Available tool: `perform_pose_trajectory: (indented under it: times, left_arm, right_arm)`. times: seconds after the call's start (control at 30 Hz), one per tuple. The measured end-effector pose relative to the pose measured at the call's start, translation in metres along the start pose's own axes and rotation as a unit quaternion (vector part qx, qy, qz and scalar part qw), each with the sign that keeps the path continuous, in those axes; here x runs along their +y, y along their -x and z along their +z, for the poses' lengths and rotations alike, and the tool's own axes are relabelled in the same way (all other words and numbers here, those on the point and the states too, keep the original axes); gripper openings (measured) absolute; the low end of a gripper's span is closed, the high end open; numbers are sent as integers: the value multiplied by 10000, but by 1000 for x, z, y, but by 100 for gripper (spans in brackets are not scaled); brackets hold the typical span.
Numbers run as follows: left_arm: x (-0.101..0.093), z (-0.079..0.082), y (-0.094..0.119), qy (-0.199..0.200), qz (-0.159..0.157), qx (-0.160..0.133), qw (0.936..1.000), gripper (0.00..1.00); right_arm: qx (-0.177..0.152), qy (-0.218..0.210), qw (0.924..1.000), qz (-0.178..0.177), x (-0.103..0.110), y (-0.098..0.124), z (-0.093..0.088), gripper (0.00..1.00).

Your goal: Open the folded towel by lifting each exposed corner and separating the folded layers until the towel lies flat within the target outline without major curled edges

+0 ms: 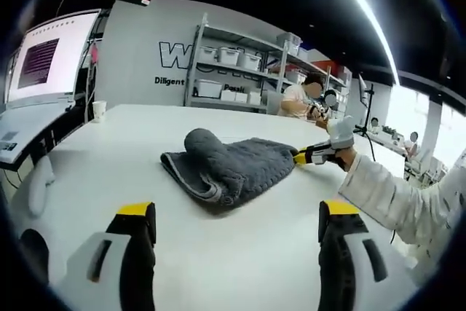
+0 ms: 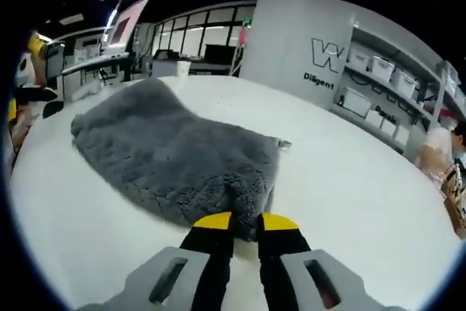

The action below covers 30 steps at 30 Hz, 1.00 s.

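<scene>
Right hand-held gripper pinching the towel's near corner; left one waiting wide.

In the right gripper view, your right hand-held gripper (image 2: 245,225) has its yellow tips drawn narrow on the near corner of the grey folded towel (image 2: 171,152), which runs away from you up and to the left across the white tabletop (image 2: 349,180). In the left gripper view, your left hand-held gripper (image 1: 239,213) stands wide and holds nothing, with the towel well ahead, so the right is nearer.

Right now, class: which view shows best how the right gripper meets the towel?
The right gripper view: the right gripper closes on the grey towel's near corner, close up. The left gripper view shows it small, at the towel's far edge.
</scene>
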<state>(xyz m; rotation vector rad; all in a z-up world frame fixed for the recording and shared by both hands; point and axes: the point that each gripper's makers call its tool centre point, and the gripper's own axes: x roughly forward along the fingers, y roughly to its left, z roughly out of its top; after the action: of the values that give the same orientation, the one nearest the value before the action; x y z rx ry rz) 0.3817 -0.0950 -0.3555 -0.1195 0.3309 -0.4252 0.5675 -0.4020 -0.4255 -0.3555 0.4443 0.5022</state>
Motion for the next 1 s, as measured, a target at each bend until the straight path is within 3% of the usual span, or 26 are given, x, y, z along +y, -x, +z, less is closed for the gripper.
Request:
perform_pose_trajectory:
  times: [0.17,0.27,0.33,0.47,0.6,0.73,0.8,0.9,0.93,1.0]
  left_arm:
    - [3,3,-9,-21,5,-44,10000,85]
    - [5,5,-16,-36,12,-45,10000,81]
    - [6,6,-19,-30,5,-66,10000,78]
    - [8,9,-37,-121,-102,16,9999,73]
    - [14,16,-48,-101,-103,-53,9999,68]
    - [28,17,-64,50,20,-38,10000,60]
    - [33,16,-67,-10,104,-3,9999,57]
    - [33,10,-75,-27,-24,178,9998,56]
    - [31,5,-78,-36,-99,329,9994,56]
    - [31,5,-82,-62,-78,327,9994,56]
  right_arm:
    - [67,-5,9997,-240,-9,4,1,21]
    - [180,-9,9972,-730,-29,22,2,35]
    - [158,-4,9966,-811,-32,27,4,42]
    - [-26,-320,9950,-943,-39,68,16,62]
    - [-69,-371,9955,-870,-34,100,18,75]
    - [-193,-443,9980,-404,-6,138,17,86]
    - [-298,-506,9978,-319,0,147,18,88]
    - [-413,-498,9978,-120,17,167,14,88]
    - [-421,-499,9978,-102,18,168,13,90]
    - [-420,-499,9979,-47,24,172,10,95]
